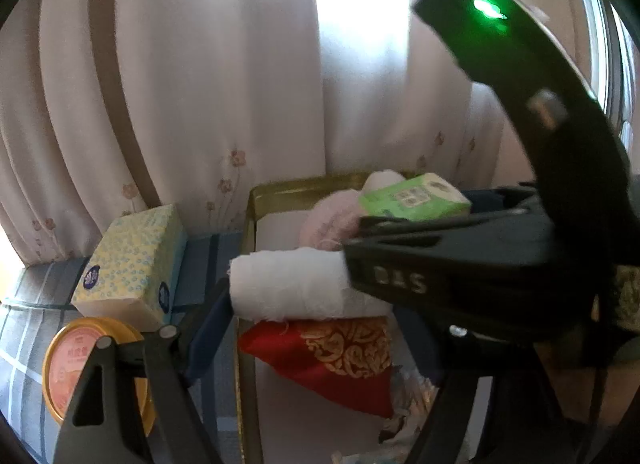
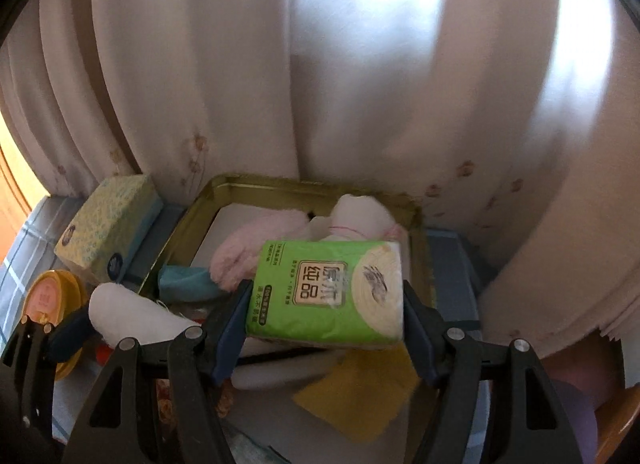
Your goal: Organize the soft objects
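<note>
My left gripper (image 1: 316, 288) is shut on a rolled white cloth (image 1: 292, 284) and holds it above the gold tin tray (image 1: 250, 232). My right gripper (image 2: 324, 300) is shut on a green tissue pack (image 2: 328, 292) and holds it over the same tray (image 2: 192, 204). The right gripper's black body (image 1: 460, 264) crosses the left wrist view, hiding the left gripper's right finger. In the tray lie a pink fluffy cloth (image 2: 248, 252), a white-pink soft item (image 2: 360, 216), a red and gold pouch (image 1: 332, 356) and a yellow cloth (image 2: 356, 396).
A yellow patterned tissue box (image 1: 132, 264) and a round gold-lidded tin (image 1: 72, 364) stand left of the tray on a blue plaid cover (image 1: 24, 328). A pale floral curtain (image 1: 200, 84) hangs close behind. A teal cloth (image 2: 184, 284) lies at the tray's left side.
</note>
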Demonstrator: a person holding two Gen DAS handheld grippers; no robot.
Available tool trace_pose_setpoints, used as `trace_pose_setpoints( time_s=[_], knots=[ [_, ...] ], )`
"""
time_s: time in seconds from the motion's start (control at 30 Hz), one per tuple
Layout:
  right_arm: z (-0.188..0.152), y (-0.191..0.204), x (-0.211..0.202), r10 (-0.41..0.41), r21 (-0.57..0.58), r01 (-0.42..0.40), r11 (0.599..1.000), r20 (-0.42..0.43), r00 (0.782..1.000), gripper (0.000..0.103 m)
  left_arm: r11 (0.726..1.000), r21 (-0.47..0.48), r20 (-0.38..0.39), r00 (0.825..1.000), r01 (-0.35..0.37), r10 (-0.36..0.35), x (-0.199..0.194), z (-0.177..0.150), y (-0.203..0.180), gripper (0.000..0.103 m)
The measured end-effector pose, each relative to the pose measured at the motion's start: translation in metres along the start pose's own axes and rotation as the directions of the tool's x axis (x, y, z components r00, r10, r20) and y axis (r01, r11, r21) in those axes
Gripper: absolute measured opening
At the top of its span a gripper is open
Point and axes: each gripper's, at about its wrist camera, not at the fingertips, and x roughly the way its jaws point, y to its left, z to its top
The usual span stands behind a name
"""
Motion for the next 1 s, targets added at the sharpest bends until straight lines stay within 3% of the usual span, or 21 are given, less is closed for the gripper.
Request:
trace_pose_setpoints(
  time_s=[0.07,0.13,0.2,0.37,0.57,0.63,0.7,0.77,0.93,1.0],
  knots=[
    [0.002,-0.001,0.009,0.067,0.023,-0.066,0.998,-0.035,0.997,0.072,1.000,0.005,-0.014,1.000,0.007,-0.007,0.002,0.000,0.000,0.083],
    [0.003,-0.007,0.016,0.133,0.073,-0.128,0.989,-0.072,0.988,0.077,0.999,-0.008,-0.021,0.999,0.043,-0.043,0.001,0.000,0.002,0.093],
    [0.002,-0.015,0.010,0.178,0.126,-0.169,0.978,-0.064,0.982,0.088,0.997,-0.022,-0.001,0.997,0.080,-0.080,-0.003,-0.002,0.006,0.103],
    [-0.004,-0.030,-0.013,0.259,0.184,-0.250,0.951,-0.027,0.966,0.092,0.997,-0.007,0.017,0.997,0.076,-0.076,-0.011,-0.009,0.005,0.103],
    [-0.028,-0.048,-0.039,0.300,0.262,-0.311,0.914,0.084,0.950,0.092,0.999,0.043,0.141,0.990,0.012,-0.018,-0.036,-0.018,0.004,0.103],
    [-0.040,-0.051,-0.051,0.263,0.286,-0.299,0.911,0.156,0.952,0.092,0.999,0.045,0.198,0.980,-0.019,0.010,-0.045,-0.025,0.005,0.103],
    [-0.055,-0.051,-0.065,0.166,0.305,-0.234,0.923,0.233,0.958,0.092,0.998,0.035,0.238,0.971,-0.047,0.038,-0.051,-0.029,0.007,0.103],
    [-0.067,-0.048,-0.080,0.091,0.301,-0.189,0.935,0.312,0.946,0.093,0.997,0.012,0.265,0.962,-0.070,0.065,-0.055,-0.034,0.011,0.103],
    [-0.090,-0.041,-0.110,-0.066,0.321,-0.095,0.942,0.457,0.887,0.093,0.997,-0.045,0.281,0.957,-0.063,0.073,-0.055,-0.037,0.027,0.103],
    [-0.100,-0.035,-0.121,-0.129,0.318,-0.050,0.947,0.515,0.847,0.093,0.996,-0.055,0.295,0.952,-0.070,0.084,-0.059,-0.039,0.031,0.103]
  ],
)
